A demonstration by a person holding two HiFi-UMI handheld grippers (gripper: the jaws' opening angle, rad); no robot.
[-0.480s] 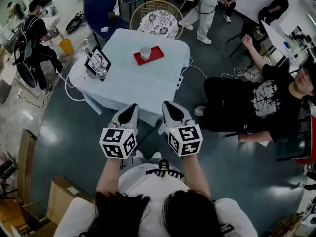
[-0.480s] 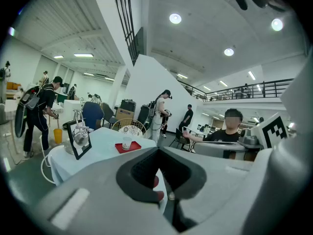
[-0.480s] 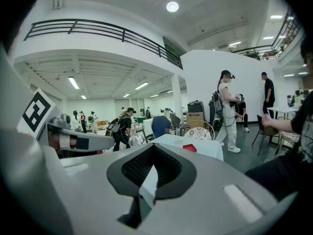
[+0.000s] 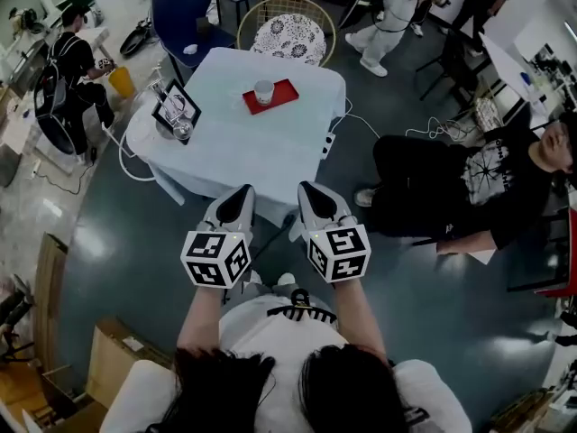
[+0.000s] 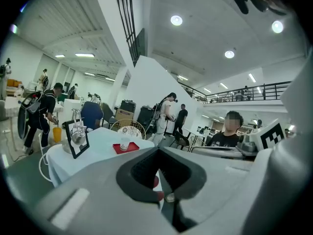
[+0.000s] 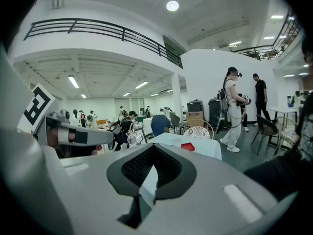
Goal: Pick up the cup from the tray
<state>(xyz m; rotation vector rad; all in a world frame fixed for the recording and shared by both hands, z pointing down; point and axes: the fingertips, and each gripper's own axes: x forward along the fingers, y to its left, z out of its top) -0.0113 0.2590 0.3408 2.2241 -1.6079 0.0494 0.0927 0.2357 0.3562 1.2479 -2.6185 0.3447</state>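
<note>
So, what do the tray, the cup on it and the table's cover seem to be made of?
The tray is probably plastic: an even red, flat and matte, though too small to be sure. The cup is whitish, perhaps ceramic or paper; I cannot tell which. The table's cover looks like pale blue cloth, since it hangs in soft folds over the edges.

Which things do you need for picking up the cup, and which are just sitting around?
For the job:
cup
red tray under it
left gripper
right gripper

Just lying about:
picture frame
blue chair
patterned chair
</note>
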